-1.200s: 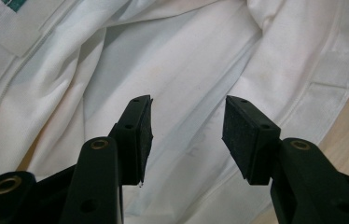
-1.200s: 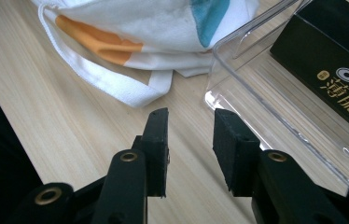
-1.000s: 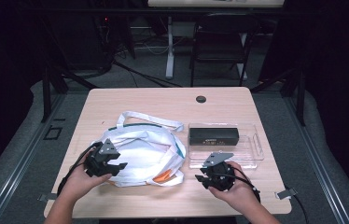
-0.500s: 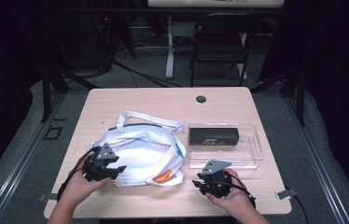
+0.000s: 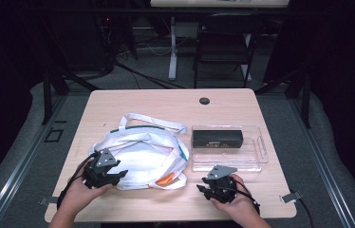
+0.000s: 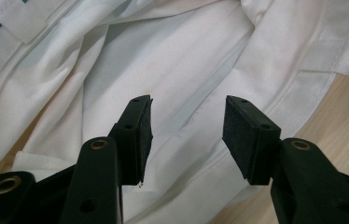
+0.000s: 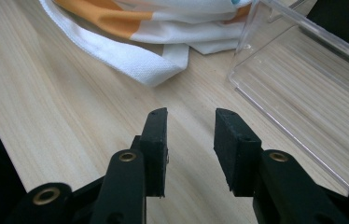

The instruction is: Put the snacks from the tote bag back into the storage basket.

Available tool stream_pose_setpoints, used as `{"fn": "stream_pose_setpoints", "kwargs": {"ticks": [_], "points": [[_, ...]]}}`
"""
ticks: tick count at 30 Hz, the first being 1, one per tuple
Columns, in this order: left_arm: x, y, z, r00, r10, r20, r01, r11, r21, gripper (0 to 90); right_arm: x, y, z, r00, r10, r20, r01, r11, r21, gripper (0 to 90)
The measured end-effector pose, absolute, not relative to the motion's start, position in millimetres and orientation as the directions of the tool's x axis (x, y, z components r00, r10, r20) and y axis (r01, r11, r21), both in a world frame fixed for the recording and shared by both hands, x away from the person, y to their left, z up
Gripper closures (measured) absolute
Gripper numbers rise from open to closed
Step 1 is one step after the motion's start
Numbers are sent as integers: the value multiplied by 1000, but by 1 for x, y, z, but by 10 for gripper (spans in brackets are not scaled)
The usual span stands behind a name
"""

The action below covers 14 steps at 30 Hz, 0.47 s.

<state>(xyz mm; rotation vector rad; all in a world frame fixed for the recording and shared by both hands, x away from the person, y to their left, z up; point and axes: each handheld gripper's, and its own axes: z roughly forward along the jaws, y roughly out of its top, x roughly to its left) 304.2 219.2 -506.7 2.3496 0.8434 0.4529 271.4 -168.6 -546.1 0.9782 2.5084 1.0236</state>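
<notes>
- The left gripper [image 5: 118, 173] sits at the near left edge of the white tote bag [image 5: 142, 154], a little nearer the person than a second ago; its jaws stand apart over the cloth [image 6: 177, 70].
- The right gripper [image 5: 204, 186] has drawn back toward the table's [image 5: 166, 102] near edge, jaws apart above bare wood, beside the clear tray [image 5: 256, 159].
- The black box [image 5: 217, 138] lies in the tray, unmoved.

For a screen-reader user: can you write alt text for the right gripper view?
The open right hand-held gripper hovers over bare wooden table. A white and orange cloth bag lies ahead, a clear plastic tray to its right.
</notes>
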Motion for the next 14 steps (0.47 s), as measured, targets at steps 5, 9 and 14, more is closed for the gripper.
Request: {"fn": "stream_pose_setpoints", "kwargs": {"ticks": [5, 9, 14], "points": [[303, 223, -508, 733, 671, 115, 460, -613, 643, 520, 271, -170, -547, -733, 680, 22, 493, 509, 706, 644], [303, 224, -510, 729, 676, 111, 468, -609, 640, 519, 272, -170, -548, -738, 674, 23, 492, 515, 702, 634], [304, 226, -510, 727, 679, 104, 472, -603, 644, 518, 272, -171, -547, -737, 675, 24, 492, 513, 703, 624]]}}
